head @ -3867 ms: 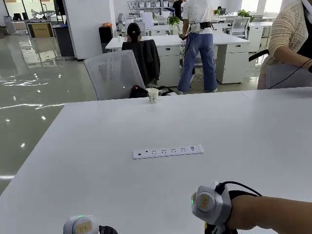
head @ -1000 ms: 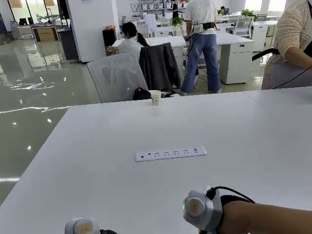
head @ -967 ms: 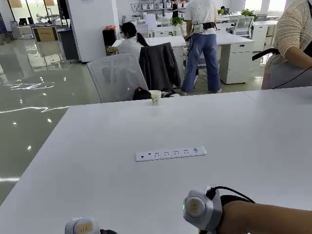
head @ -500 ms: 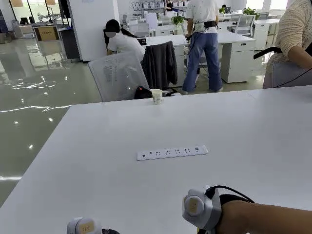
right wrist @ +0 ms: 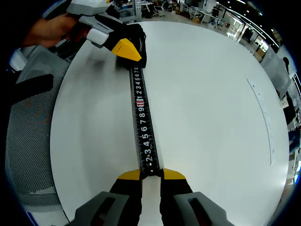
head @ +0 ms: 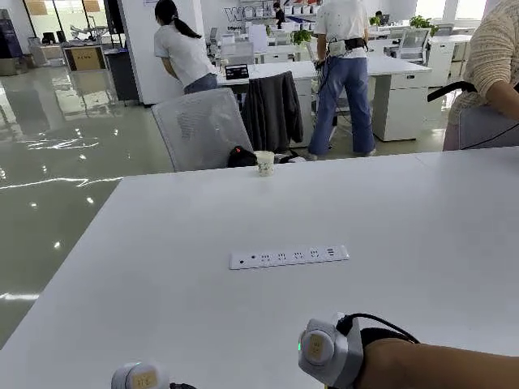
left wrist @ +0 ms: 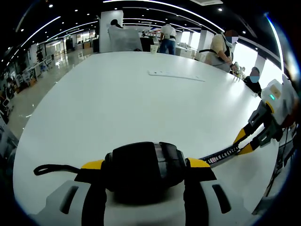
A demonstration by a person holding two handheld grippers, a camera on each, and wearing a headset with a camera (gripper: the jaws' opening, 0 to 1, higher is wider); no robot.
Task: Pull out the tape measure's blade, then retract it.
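Tape measure (left wrist: 145,157) over the surface (right wrist: 207,103) — left tool (left wrist: 146,165) clamped around its hard, smooth case (right wrist: 139,42), right tool (right wrist: 151,175) pinching the tip of the thin, springy blade (right wrist: 142,127), which likely kinks or snaps back if released.

Pwr strip (head: 289,257) centre of table (head: 146,243); paper cup (head: 264,162) at far edge.

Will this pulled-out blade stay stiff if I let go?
The black numbered blade runs straight from the right gripper to the black round case, so it is probably springy-stiff. Released, it would likely whip back; ease it in.
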